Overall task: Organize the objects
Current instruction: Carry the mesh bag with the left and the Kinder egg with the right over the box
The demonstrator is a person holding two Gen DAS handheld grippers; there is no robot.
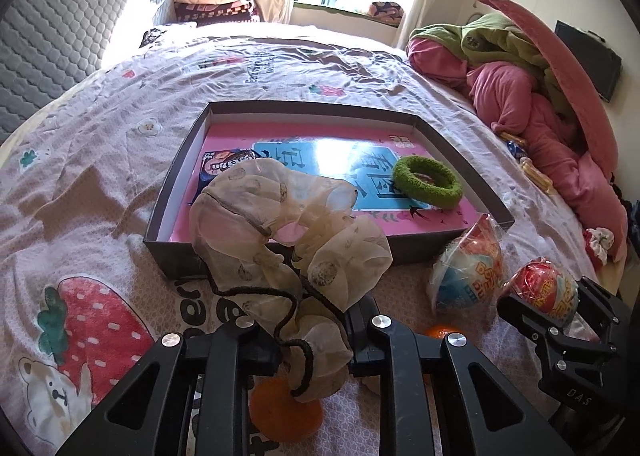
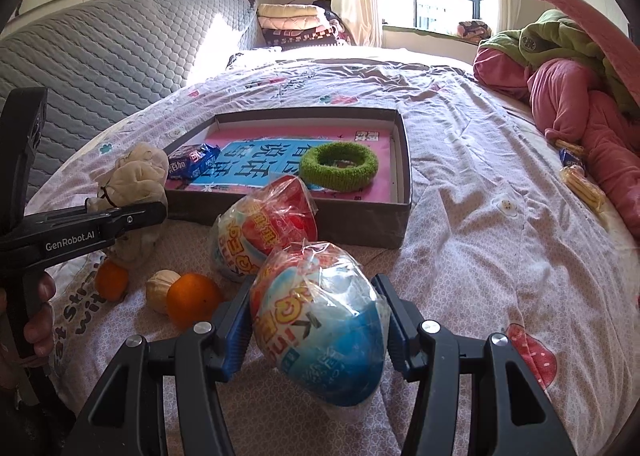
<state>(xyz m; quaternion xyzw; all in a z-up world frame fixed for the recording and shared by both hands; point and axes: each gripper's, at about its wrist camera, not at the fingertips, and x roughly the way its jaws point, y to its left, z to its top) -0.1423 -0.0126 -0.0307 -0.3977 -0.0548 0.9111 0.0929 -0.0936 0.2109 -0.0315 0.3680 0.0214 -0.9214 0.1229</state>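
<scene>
**Both hands are full and the box is waiting**

The left gripper (image 1: 310,352) has its jaws squeezed on the floppy cream scrunchie (image 1: 280,232). It is held up high, so the soft cloth hangs free and can go over the box wall.

The right gripper (image 2: 316,320) has its jaws pressed on both sides of a wrapped toy egg (image 2: 320,332). The egg is round and its wrapper looks slippery, so I think a side grip stops it rolling.

The grey box (image 1: 472,160) sits on the bed at 12 o'clock. A green hair ring (image 1: 426,182) and a blue snack pack (image 1: 224,166) already lie inside.

Another egg (image 2: 260,232) lies beside the box wall. Oranges (image 2: 192,298) wait at 9 o'clock of the held egg.
</scene>
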